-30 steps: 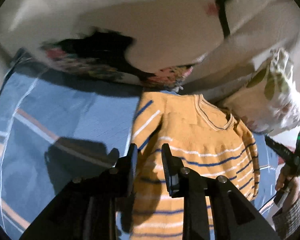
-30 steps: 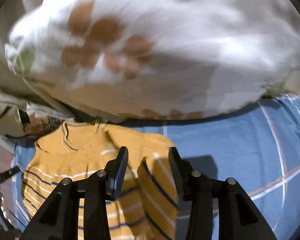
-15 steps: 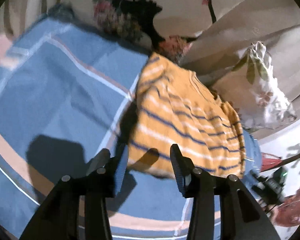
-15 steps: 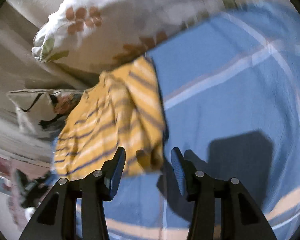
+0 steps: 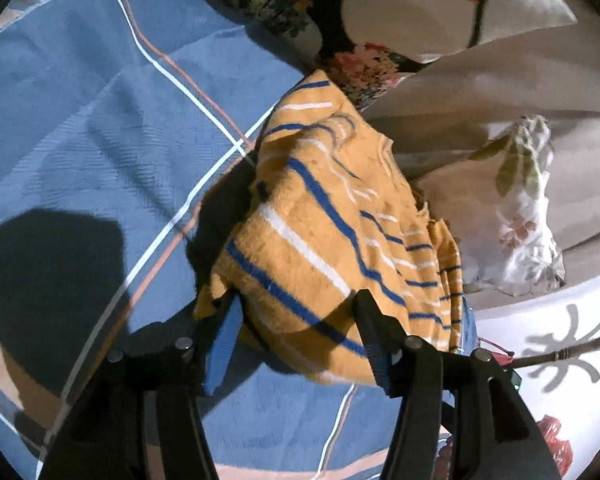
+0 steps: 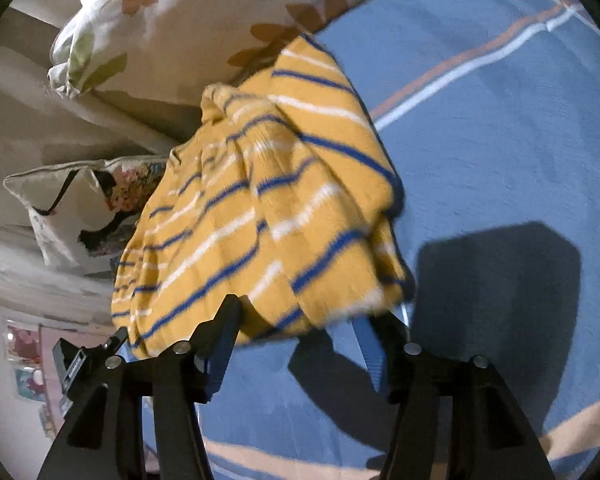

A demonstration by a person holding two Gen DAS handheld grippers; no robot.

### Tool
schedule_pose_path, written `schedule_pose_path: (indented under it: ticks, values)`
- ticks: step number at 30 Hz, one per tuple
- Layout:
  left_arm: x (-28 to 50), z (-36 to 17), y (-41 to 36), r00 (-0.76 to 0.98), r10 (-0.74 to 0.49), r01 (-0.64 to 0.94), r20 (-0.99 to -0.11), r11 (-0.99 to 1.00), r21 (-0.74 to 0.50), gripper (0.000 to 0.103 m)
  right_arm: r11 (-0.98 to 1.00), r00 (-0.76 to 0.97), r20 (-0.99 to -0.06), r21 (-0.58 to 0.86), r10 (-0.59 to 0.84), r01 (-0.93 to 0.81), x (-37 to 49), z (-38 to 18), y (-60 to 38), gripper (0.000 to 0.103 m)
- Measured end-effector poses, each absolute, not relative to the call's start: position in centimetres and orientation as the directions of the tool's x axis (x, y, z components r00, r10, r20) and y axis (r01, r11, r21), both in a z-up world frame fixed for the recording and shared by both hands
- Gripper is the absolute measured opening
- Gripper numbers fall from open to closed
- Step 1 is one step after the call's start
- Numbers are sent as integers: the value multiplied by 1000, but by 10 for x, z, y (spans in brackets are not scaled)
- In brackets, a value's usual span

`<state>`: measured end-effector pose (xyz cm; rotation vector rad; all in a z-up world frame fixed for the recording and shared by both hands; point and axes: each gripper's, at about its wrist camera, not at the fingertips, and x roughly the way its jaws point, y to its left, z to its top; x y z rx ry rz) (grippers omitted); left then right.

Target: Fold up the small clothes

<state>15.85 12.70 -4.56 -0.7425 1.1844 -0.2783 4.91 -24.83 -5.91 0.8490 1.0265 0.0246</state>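
A small yellow sweater (image 5: 324, 216) with blue and white stripes lies on a blue checked bedspread (image 5: 100, 132), its collar toward the pillows. My left gripper (image 5: 296, 332) is open, its jaws set wide around the sweater's near bottom corner, which bunches between them. The sweater also shows in the right wrist view (image 6: 260, 216). My right gripper (image 6: 300, 336) is open too, its jaws either side of the other bottom corner, and the hem lies raised over them.
Floral pillows (image 5: 440, 8) and a leaf-print pillow (image 6: 188, 12) lie just beyond the sweater. A beige blanket (image 5: 520, 92) lies between them. The bedspread (image 6: 500, 140) stretches out to the side of the sweater. The bed's edge and room floor show past the garment.
Both grippers have drawn back from the sweater's upper part to its bottom hem and opened wider. The hem now lies bunched between the jaws of each.
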Motion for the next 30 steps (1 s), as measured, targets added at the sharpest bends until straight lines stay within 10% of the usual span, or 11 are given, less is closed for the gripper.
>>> schedule_pose_path:
  ticks: [1,3,9,15,20,30]
  values:
    - [163,-46,127,367,-551,-188,-749,745,-640,41,689,555,-739,628,382,363,51,-58,-251,28]
    - [167,-44,130,362,-544,-199,-757,748,-633,20,664,586,-724,643,364,382,50,-52,-264,15]
    - [172,-39,131,360,-523,-187,-773,771,-609,18,552,650,-689,693,320,464,36,-53,-315,10]
    - [175,-44,135,348,-546,-202,-762,750,-630,19,532,633,-713,676,300,509,24,-64,-325,21]
    - [165,-33,142,371,-531,-168,-761,768,-618,22,603,656,-714,642,247,472,13,-36,-324,51]
    - [133,-29,132,396,-619,-114,-679,700,-705,58,557,580,-650,746,491,365,25,-66,-267,60]
